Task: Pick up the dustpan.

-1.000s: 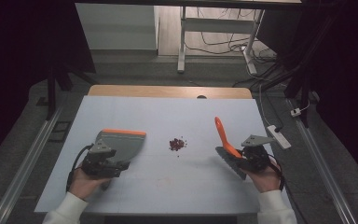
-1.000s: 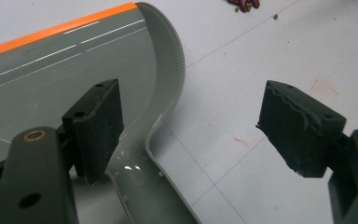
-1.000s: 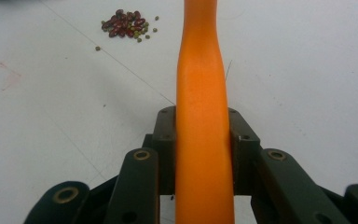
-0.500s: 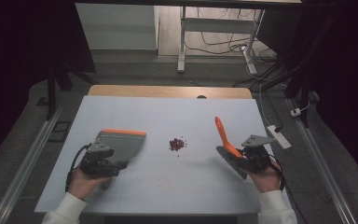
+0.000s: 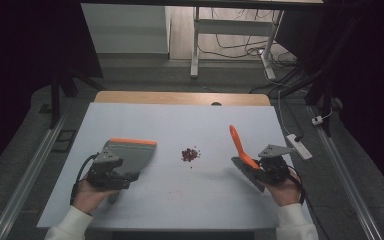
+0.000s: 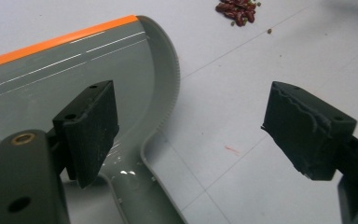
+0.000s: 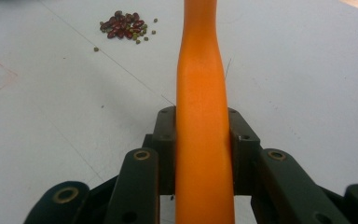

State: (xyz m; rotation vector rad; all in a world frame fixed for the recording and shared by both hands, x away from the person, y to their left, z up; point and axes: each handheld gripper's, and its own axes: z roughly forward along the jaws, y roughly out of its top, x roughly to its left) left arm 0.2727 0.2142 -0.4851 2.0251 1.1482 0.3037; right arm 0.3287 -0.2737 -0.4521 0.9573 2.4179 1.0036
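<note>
On table: L claw just opening beside dustpan; R claw clamps brush handle.

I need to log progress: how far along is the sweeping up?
Done: the right gripper grips the orange brush. In hand: the left gripper, jaws just opening, stands open beside the dustpan. Left: the beans lie unswept on the table.
</note>
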